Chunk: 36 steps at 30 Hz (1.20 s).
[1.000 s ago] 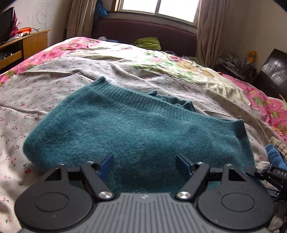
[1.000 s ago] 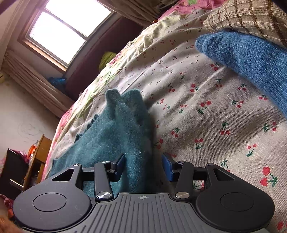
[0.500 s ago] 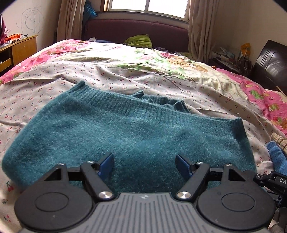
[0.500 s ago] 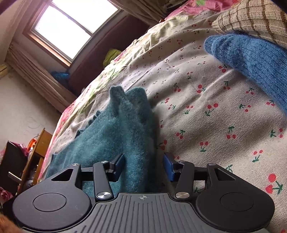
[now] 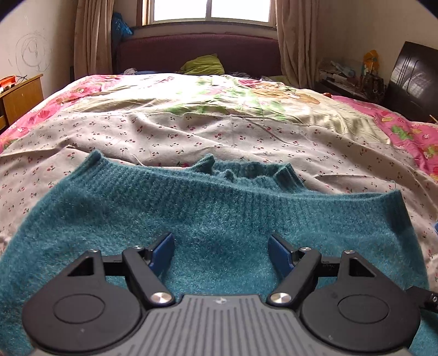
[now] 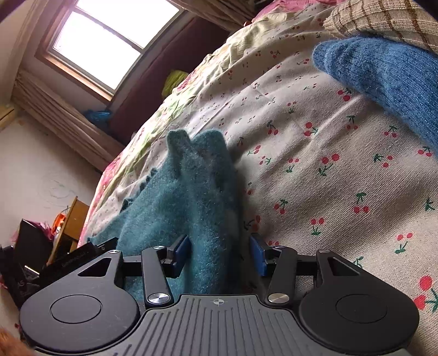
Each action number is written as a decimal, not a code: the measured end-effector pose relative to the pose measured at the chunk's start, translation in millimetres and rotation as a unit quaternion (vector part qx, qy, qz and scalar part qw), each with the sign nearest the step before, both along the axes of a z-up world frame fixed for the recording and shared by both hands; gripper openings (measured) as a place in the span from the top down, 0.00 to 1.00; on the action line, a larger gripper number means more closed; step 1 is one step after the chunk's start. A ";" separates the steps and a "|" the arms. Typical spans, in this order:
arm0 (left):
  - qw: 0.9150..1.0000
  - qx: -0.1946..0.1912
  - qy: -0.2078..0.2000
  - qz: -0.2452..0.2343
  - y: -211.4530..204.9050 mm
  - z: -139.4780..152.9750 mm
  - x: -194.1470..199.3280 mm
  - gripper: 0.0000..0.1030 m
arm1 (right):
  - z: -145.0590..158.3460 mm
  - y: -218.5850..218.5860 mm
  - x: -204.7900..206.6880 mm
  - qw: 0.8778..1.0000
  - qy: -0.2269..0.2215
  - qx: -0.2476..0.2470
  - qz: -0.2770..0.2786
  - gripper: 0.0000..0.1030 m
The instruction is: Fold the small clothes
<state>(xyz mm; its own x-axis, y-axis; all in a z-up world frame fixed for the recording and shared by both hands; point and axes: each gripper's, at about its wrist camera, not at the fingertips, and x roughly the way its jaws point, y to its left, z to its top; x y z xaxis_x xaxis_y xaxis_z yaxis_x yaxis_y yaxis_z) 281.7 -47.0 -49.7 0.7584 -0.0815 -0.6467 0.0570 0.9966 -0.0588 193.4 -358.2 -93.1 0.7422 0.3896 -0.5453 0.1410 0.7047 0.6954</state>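
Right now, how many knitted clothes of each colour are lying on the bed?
Teal fuzzy knitted sweater: 1
Blue knitted garment: 1
Beige checked knitted garment: 1
Total: 3

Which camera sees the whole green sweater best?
The left wrist view: the sweater lies spread across the bed, both corners and the ribbed edge showing. The right wrist view shows only one bunched end, rising between that gripper's fingers.

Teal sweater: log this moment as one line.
teal sweater folded on bed | left gripper open above it | right gripper open, sweater edge between jaws
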 end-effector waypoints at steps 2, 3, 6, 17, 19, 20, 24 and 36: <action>1.000 0.011 -0.014 -0.019 -1.0 -5.0 -7.4 0.16 | -0.3 0.0 0.9 1.000 0.000 0.001 0.000 0.53; 0.999 0.013 -0.020 -0.028 0.0 -7.8 -10.0 0.15 | -0.2 0.4 1.8 1.000 0.000 0.000 0.001 0.53; 0.998 0.010 -0.037 -0.049 5.0 -15.5 -15.7 0.15 | 0.7 3.9 3.5 1.000 -0.002 -0.008 0.003 0.52; 0.996 -0.008 -0.063 -0.056 12.0 -23.0 -21.9 0.14 | 6.2 -10.4 23.5 0.997 0.018 -0.008 0.068 0.47; 0.996 -0.011 -0.063 -0.057 13.1 -23.7 -22.1 0.14 | -0.3 -24.9 29.3 0.995 0.029 0.036 0.091 0.48; 0.996 -0.010 -0.063 -0.057 13.3 -23.7 -22.2 0.14 | -5.4 -32.1 30.1 0.992 0.032 0.064 0.103 0.49; 0.997 -0.006 -0.061 -0.054 12.0 -23.4 -22.2 0.14 | -17.8 -38.8 38.4 0.984 0.042 0.106 0.134 0.51; 0.998 0.023 -0.044 -0.029 -5.0 -20.2 -12.5 0.10 | -17.9 -11.5 71.3 0.979 0.010 0.114 0.170 0.59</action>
